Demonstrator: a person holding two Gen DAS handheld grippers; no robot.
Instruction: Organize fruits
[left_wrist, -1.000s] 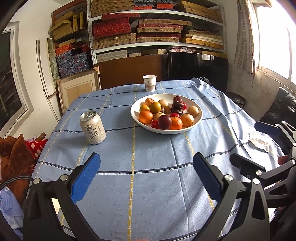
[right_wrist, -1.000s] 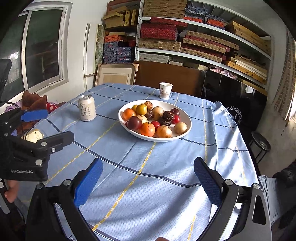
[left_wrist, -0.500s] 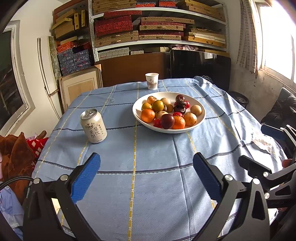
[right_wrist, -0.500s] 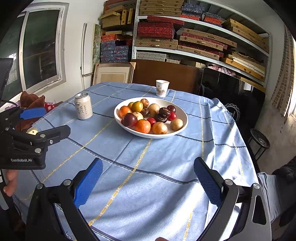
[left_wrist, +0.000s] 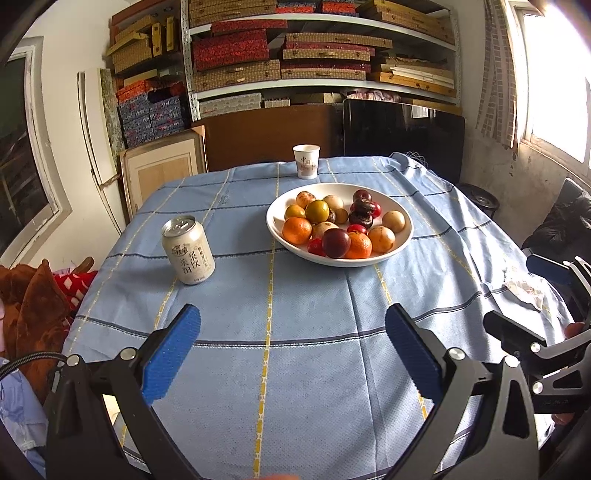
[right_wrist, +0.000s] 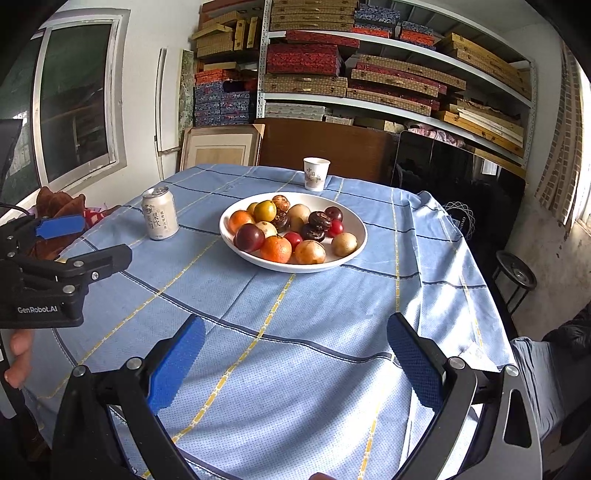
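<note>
A white bowl sits on the blue checked tablecloth, holding several fruits: oranges, a dark plum, yellow-green, tan and red ones. My left gripper hangs open over the near part of the table, well short of the bowl, with nothing between its blue pads. My right gripper is open too, nothing in it, at the near right of the table. Each gripper shows at the edge of the other's view.
A drink can stands left of the bowl. A paper cup stands behind it near the far edge. A crumpled tissue lies at the right edge. Shelves of boxes line the back wall. A stool stands right.
Both views have risen slightly, so the bowl, can and cup sit lower and a touch nearer in frame. Both grippers stay open, holding nothing.
</note>
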